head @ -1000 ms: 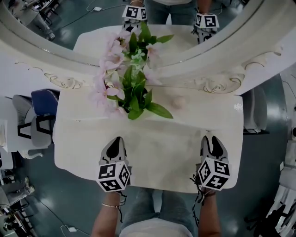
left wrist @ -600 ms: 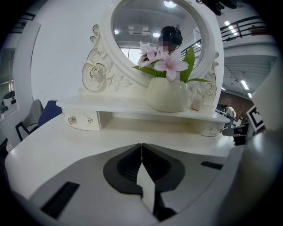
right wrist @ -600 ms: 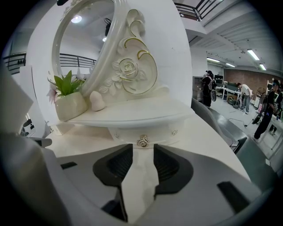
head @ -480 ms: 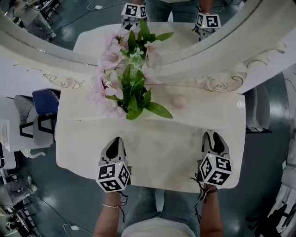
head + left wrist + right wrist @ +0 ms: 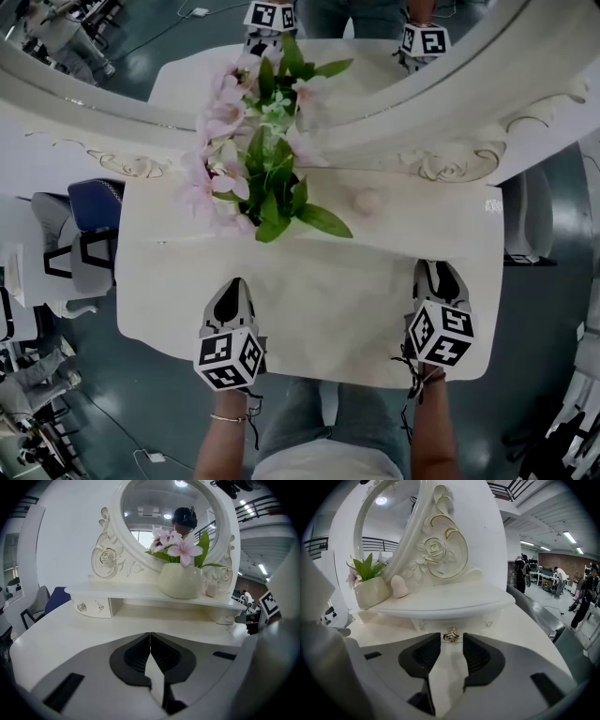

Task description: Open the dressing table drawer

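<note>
The white dressing table (image 5: 328,300) carries a raised shelf (image 5: 440,604) under an oval mirror. A small right-hand drawer (image 5: 473,622) sits below that shelf, its metal rose knob (image 5: 451,636) right at the tips of my right gripper (image 5: 451,638), which is open with the knob showing in the gap. From the head view the right gripper (image 5: 439,269) reaches toward the shelf's right end. My left gripper (image 5: 234,283) rests low over the tabletop, jaws shut and empty (image 5: 150,634). A left-hand drawer (image 5: 91,607) with two knobs lies ahead of it.
A white vase of pink flowers (image 5: 258,187) and a small pink egg-shaped ornament (image 5: 367,202) stand on the shelf. Chairs (image 5: 89,234) sit to the left of the table. People stand in the far background (image 5: 586,597) of the right gripper view.
My right gripper has crept forward toward the shelf and the drawer beneath it. The left gripper has stayed where it was.
</note>
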`<action>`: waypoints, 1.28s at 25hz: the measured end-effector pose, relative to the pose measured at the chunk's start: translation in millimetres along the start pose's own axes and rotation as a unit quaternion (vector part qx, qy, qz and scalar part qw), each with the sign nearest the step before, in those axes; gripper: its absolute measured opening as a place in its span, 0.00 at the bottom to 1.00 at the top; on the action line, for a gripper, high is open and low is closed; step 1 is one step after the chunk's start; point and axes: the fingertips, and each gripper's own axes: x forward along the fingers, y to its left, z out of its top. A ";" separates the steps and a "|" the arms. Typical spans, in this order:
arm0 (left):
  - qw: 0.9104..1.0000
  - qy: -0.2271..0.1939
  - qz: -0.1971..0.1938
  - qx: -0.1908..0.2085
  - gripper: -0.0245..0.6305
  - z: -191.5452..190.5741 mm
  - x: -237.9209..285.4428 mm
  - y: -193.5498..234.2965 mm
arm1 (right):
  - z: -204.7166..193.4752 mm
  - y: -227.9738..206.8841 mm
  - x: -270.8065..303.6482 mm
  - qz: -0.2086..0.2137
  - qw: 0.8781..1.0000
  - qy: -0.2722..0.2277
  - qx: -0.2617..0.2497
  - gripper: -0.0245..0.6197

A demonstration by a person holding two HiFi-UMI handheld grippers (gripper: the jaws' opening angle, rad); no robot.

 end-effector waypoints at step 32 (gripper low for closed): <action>1.000 -0.002 0.004 -0.010 0.07 1.3 -3.1 9.0 | 2.1 -0.1 4.4 -0.029 1.000 0.002 -0.005 0.20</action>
